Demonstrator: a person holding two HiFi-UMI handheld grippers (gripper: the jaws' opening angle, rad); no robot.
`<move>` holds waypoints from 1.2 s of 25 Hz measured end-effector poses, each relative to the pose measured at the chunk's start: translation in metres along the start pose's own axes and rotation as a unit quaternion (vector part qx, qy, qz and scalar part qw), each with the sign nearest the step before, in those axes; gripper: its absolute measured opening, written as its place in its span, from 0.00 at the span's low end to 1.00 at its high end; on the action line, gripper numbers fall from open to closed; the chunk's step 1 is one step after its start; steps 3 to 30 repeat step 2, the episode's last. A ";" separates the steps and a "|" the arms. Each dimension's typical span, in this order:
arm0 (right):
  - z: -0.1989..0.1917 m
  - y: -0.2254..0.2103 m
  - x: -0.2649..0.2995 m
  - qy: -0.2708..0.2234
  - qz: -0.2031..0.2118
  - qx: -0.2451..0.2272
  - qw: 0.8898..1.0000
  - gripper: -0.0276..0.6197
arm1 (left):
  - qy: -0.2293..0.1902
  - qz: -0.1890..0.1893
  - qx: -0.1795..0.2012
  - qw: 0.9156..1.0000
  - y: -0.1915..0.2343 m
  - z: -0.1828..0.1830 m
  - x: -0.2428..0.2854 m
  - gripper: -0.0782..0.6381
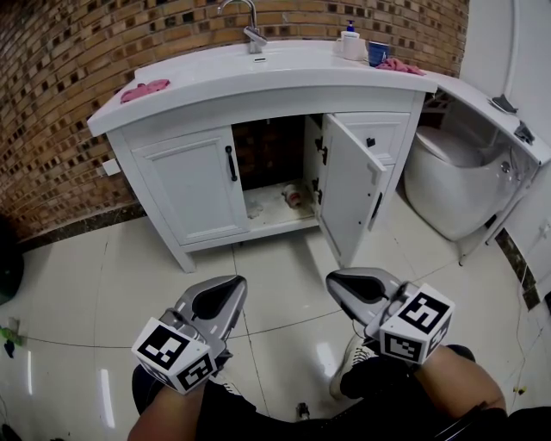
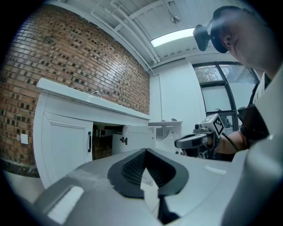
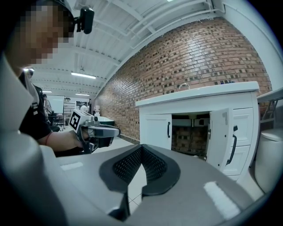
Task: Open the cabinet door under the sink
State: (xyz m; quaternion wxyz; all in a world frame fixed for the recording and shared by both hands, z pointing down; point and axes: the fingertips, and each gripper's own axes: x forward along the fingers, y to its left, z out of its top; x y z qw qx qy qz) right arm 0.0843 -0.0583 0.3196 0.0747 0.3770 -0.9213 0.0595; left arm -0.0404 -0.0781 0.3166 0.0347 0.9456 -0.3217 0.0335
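The white sink cabinet [image 1: 258,108] stands against the brick wall. Its right door [image 1: 349,185] is swung out wide, black handle [image 1: 376,209] on its outer face; the left door [image 1: 194,185] is closed, with handle [image 1: 231,163]. The opening shows a shelf with a small pinkish item [image 1: 293,196]. My left gripper [image 1: 225,293] and right gripper [image 1: 344,282] hover low over the tiled floor, well short of the cabinet, both shut and holding nothing. The left gripper [image 2: 144,151] faces the closed door [image 2: 66,150]. The right gripper [image 3: 141,147] faces the open door [image 3: 221,137].
On the countertop are a faucet [image 1: 250,21], pink cloths [image 1: 145,89], a soap bottle [image 1: 350,39] and a blue cup [image 1: 377,52]. A white toilet [image 1: 452,181] stands right of the cabinet beneath a curved shelf [image 1: 491,108]. Glossy floor tiles [image 1: 284,284] lie between me and the cabinet.
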 end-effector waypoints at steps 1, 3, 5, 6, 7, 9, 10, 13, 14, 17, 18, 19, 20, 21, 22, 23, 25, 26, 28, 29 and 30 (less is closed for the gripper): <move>0.000 0.000 0.000 0.000 0.000 0.000 1.000 0.05 | 0.000 0.000 0.000 1.000 0.000 0.000 0.000 0.12; 0.000 -0.001 0.000 0.001 -0.001 0.000 1.000 0.05 | 0.000 0.000 0.000 1.000 -0.001 0.000 0.000 0.12; 0.000 -0.001 0.000 0.001 -0.001 0.000 1.000 0.05 | 0.000 0.000 0.000 1.000 -0.001 0.000 0.000 0.12; 0.000 -0.001 0.000 0.001 -0.001 0.000 1.000 0.05 | 0.000 0.000 0.000 1.000 -0.001 0.000 0.000 0.12; 0.000 -0.001 0.000 0.001 -0.001 0.000 1.000 0.05 | 0.000 0.000 0.000 1.000 -0.001 0.000 0.000 0.12; 0.000 -0.001 0.000 0.001 -0.001 0.000 1.000 0.05 | 0.000 0.000 0.000 1.000 -0.001 0.000 0.000 0.12; 0.000 -0.001 0.000 0.001 -0.001 0.000 1.000 0.05 | 0.000 0.000 0.000 1.000 -0.001 0.000 0.000 0.12; 0.000 -0.001 0.000 0.001 -0.001 0.000 1.000 0.05 | 0.000 0.000 0.000 1.000 -0.001 0.000 0.000 0.12; 0.000 -0.001 0.000 0.001 -0.001 0.000 1.000 0.05 | 0.000 0.000 0.000 1.000 -0.001 0.000 0.000 0.12; 0.000 -0.001 0.000 0.001 -0.001 0.000 1.000 0.05 | 0.000 0.000 0.000 1.000 -0.001 0.000 0.000 0.12; 0.000 -0.001 0.000 0.001 -0.001 0.000 1.000 0.05 | 0.000 0.000 0.000 1.000 -0.001 0.000 0.000 0.12; 0.000 -0.001 0.000 0.001 -0.001 0.000 1.000 0.05 | 0.000 0.000 0.000 1.000 -0.001 0.000 0.000 0.12; 0.000 -0.001 0.000 0.001 -0.001 0.000 1.000 0.05 | 0.000 0.000 0.000 1.000 -0.001 0.000 0.000 0.12; 0.000 -0.001 0.000 0.001 -0.001 0.000 1.000 0.05 | 0.000 0.000 0.000 1.000 -0.001 0.000 0.000 0.12; 0.000 -0.001 0.000 0.001 -0.001 0.000 1.000 0.05 | 0.000 0.000 0.000 1.000 -0.001 0.000 0.000 0.12; 0.000 -0.001 0.000 0.001 -0.001 0.000 1.000 0.05 | 0.000 0.000 0.000 1.000 -0.001 0.000 0.000 0.12; 0.000 -0.001 0.000 0.001 -0.001 0.000 1.000 0.05 | 0.000 0.000 0.000 1.000 -0.001 0.000 0.000 0.12; 0.000 -0.001 0.000 0.001 -0.001 0.000 1.000 0.05 | 0.000 0.000 0.000 1.000 -0.001 0.000 0.000 0.12; 0.000 -0.001 0.000 0.001 -0.001 0.000 1.000 0.05 | 0.000 0.000 0.000 1.000 -0.001 0.000 0.000 0.12; 0.000 -0.001 0.000 0.001 -0.001 0.000 1.000 0.05 | 0.000 0.000 0.000 1.000 -0.001 0.000 0.000 0.12; 0.000 -0.001 0.000 0.001 -0.001 0.000 1.000 0.05 | 0.000 0.000 0.000 1.000 -0.001 0.000 0.000 0.12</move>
